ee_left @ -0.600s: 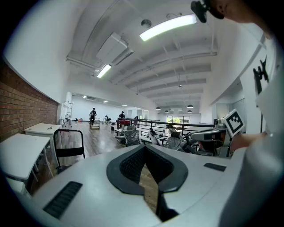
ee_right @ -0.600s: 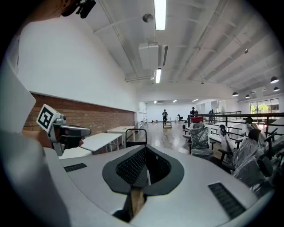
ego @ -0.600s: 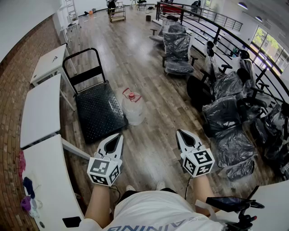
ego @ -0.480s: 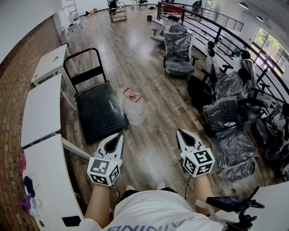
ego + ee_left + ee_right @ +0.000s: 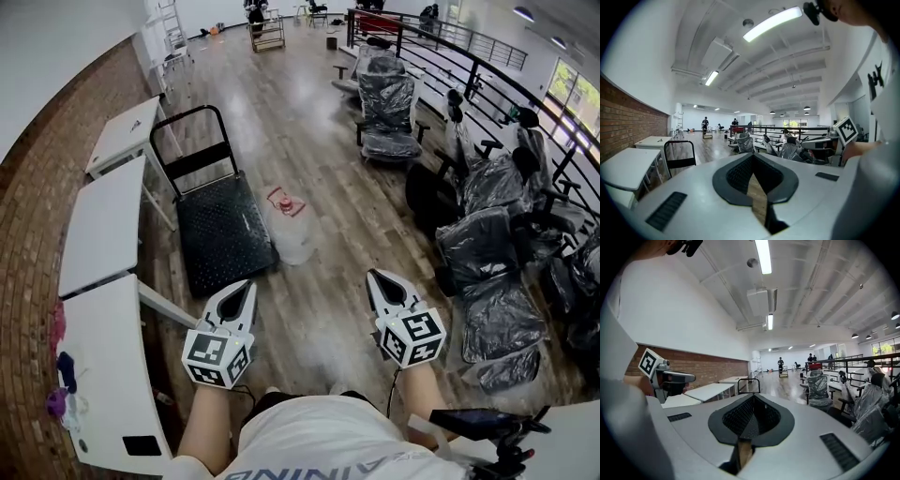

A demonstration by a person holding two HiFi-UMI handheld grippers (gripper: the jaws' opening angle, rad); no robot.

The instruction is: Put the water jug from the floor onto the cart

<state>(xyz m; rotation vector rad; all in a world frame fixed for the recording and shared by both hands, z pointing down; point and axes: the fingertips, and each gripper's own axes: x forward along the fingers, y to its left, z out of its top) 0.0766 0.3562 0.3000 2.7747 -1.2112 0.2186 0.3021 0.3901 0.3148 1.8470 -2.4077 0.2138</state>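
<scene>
Clear plastic water jug (image 5: 294, 230), probably heavy, slick-walled.
I'd take its red neck handle (image 5: 282, 199); left gripper (image 5: 242, 290), right gripper (image 5: 379, 282) closed, empty.

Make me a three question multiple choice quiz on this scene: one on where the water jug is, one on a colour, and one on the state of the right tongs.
1. Where does the water jug stand?
A. On the cart
B. On the floor beside the cart
C. On a shelf

2. What colour is the jug's cap?
A. Red
B. Blue
C. Green

3. How are the right tongs?
A. Shut, holding nothing
B. Clamped on the jug
C. Wide open

Answers:
1 B: the jug sits on the wooden boards next to the cart, not on it.
2 A: the cap shows red in the head view.
3 A: the right gripper view shows the jaws together with nothing between them.
</scene>
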